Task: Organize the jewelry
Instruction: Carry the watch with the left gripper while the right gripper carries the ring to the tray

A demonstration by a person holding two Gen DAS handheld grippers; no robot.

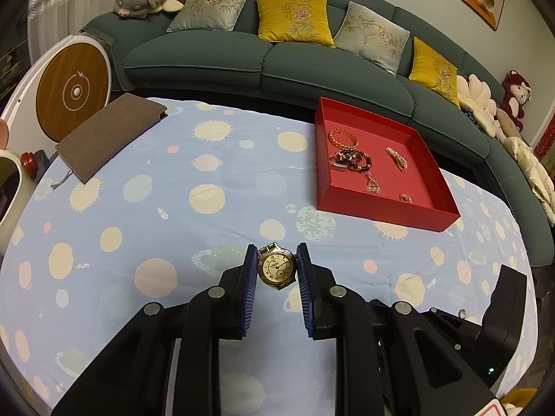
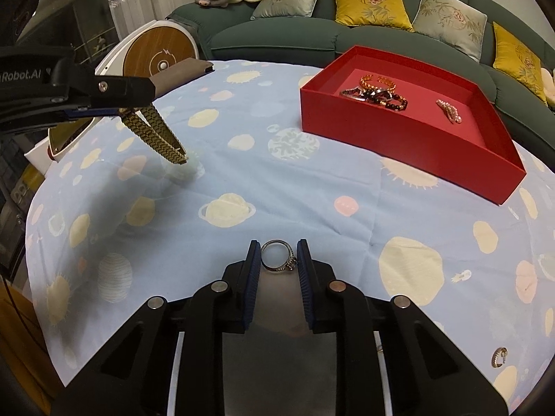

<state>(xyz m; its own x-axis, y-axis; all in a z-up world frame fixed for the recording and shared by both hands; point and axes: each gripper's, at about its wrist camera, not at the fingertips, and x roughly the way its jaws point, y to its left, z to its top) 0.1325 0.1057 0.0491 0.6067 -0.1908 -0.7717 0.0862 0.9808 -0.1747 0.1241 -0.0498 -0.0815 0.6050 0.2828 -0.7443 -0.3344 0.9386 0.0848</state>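
Left gripper (image 1: 276, 266): clamped on the case of a gold watch (image 1: 276, 267), held above the patterned cloth (image 1: 173, 208) with its bracelet dangling; right gripper (image 2: 277, 256): closed on a stone-set ring (image 2: 278, 256), likewise clear of the cloth. Step in hand, by judgement: carrying both pieces to the red tray (image 1: 385, 213), which sits well apart and already holds bracelets and smaller items. Next move calls for passing over the tray wall and releasing onto bare floor, watch bracelet clear of the rim; one small earring (image 2: 498, 357) remains on the cloth.

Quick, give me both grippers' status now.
Left gripper: shut on the gold watch, strap hanging down.
Right gripper: shut on the silver ring.
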